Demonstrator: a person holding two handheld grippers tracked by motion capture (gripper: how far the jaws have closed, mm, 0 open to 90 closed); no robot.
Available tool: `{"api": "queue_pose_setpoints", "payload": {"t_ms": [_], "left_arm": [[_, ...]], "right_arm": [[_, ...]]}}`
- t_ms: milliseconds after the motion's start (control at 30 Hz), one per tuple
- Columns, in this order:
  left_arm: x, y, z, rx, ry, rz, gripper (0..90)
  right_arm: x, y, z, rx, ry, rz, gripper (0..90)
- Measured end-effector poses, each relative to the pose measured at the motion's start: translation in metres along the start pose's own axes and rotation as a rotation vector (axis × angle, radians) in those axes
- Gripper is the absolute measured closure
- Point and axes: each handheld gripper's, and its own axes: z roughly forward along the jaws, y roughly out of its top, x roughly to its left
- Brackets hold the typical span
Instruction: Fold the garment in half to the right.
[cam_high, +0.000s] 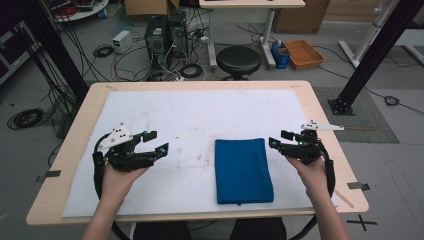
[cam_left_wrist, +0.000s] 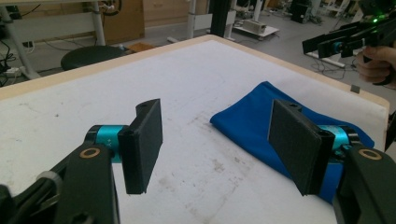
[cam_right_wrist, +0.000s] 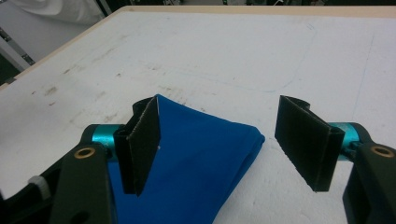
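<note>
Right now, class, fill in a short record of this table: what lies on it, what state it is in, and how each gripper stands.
Item: blue cloth, folded into a rectangle
Place: flat on the white mat, between the two grippers
Left gripper: jaws open, nothing between them, left of the cloth
Right gripper: jaws open, nothing gripped, at the cloth's right edge
Contact: neither gripper grips the cloth
</note>
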Motion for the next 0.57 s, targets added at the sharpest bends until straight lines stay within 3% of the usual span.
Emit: {"api": "queue_pose_setpoints", "payload": {"t_ms": [567], "left_arm": [[0.0001, -0.0038, 0.0059, 0.02, 0.001, -0.005, 35.3]], "right_arm": [[-0.0026, -0.0022, 0.0025, 0.01, 0.001, -0.003, 30.9]]}}
